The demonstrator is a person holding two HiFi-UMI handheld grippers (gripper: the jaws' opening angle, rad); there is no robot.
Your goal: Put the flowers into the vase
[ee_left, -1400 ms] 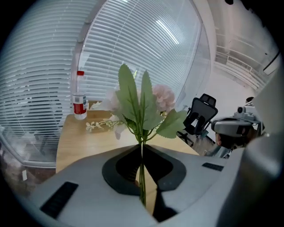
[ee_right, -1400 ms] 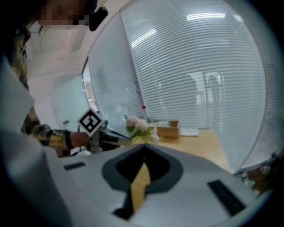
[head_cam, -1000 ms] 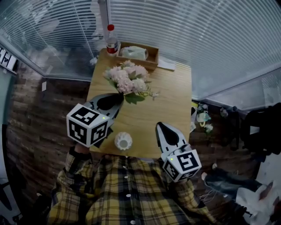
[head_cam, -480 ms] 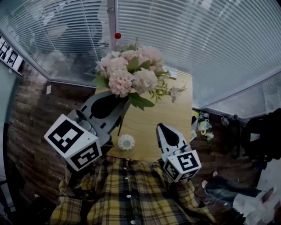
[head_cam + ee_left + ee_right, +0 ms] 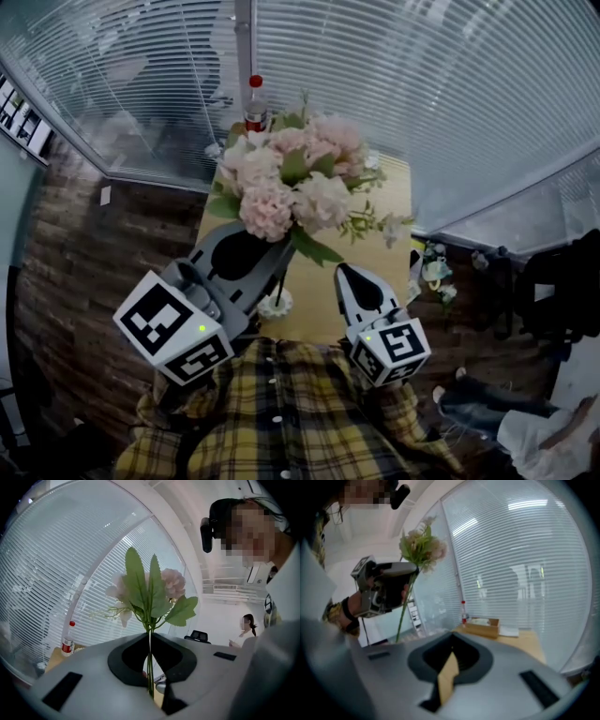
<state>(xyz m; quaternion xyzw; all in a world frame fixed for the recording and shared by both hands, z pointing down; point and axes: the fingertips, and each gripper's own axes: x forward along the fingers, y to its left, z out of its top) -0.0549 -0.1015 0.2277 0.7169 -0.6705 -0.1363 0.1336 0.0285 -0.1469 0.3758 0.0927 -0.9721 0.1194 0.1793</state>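
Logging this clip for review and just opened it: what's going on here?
A person holds a gripper in each hand. The left gripper is shut on the stems of a pink flower bouquet, held upright above the wooden table, stem ends roughly over the small white vase. The right gripper is shut and empty, off to the side. The flowers are not in the vase yet.

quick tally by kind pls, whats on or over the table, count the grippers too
grippers: 2, the left gripper and the right gripper
flowers: 1 bunch, held up in the left gripper
vase: 1
bottle: 1
wooden box: 1
total: 6
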